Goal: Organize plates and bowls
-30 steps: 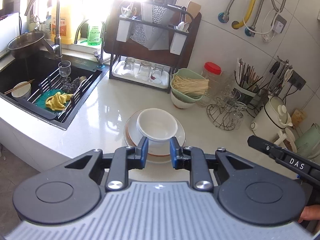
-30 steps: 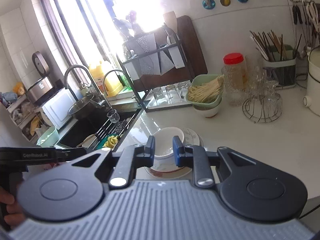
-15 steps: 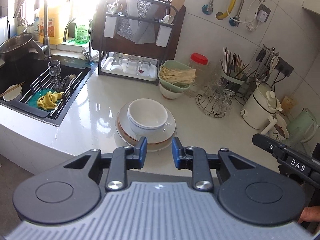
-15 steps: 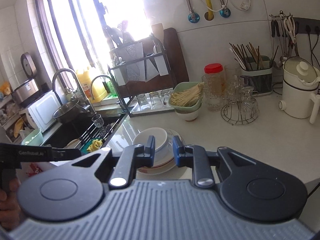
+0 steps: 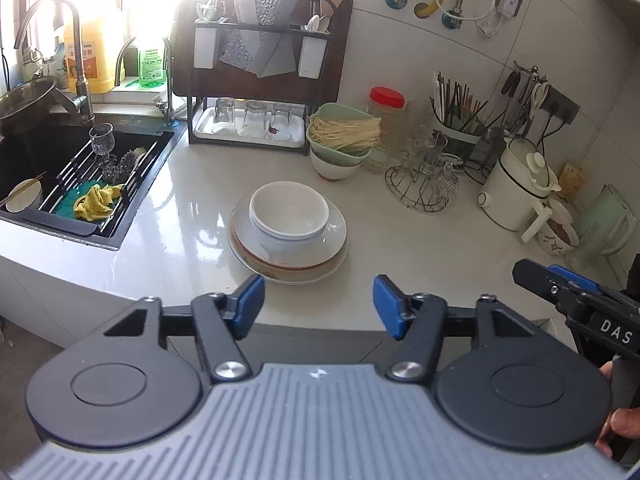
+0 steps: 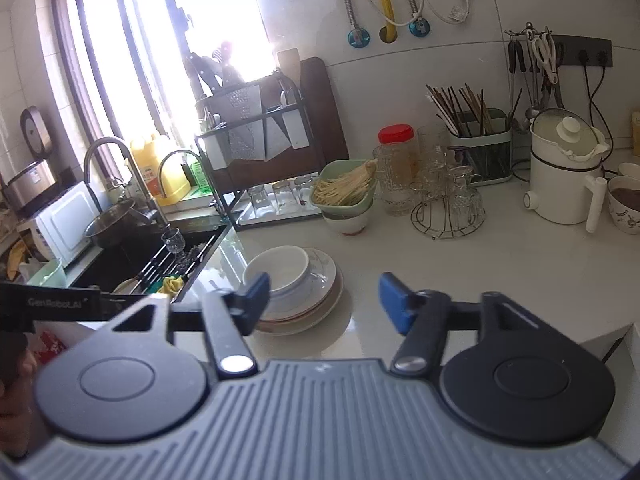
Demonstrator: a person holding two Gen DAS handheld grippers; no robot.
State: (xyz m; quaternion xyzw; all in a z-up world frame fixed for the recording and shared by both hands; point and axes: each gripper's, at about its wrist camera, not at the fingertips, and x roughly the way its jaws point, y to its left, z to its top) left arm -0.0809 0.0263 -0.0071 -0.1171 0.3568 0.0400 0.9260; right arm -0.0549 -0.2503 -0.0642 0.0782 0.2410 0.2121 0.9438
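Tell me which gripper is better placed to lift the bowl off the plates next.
Probably left. The left gripper is open and the bowl sits almost centred ahead of it. The right gripper, also open, sees the bowl off towards its left finger, so it would need to shift sideways first.

This is a lived-in home kitchen — a pale stone countertop (image 5: 400,248) runs along white-tiled walls to a black sink (image 5: 48,148) with a curved tap (image 5: 76,52) under a bright window. A dish rack (image 5: 256,80) holds upturned glasses, knives and a cutting board, with a holder of chopsticks (image 5: 456,120), a red-lidded jar (image 5: 386,106) and a small white electric pot (image 5: 516,188) nearby. Dried noodles fill a green bowl (image 5: 340,136), and stacked plates (image 5: 288,248) carry bowls — everyday household ware.
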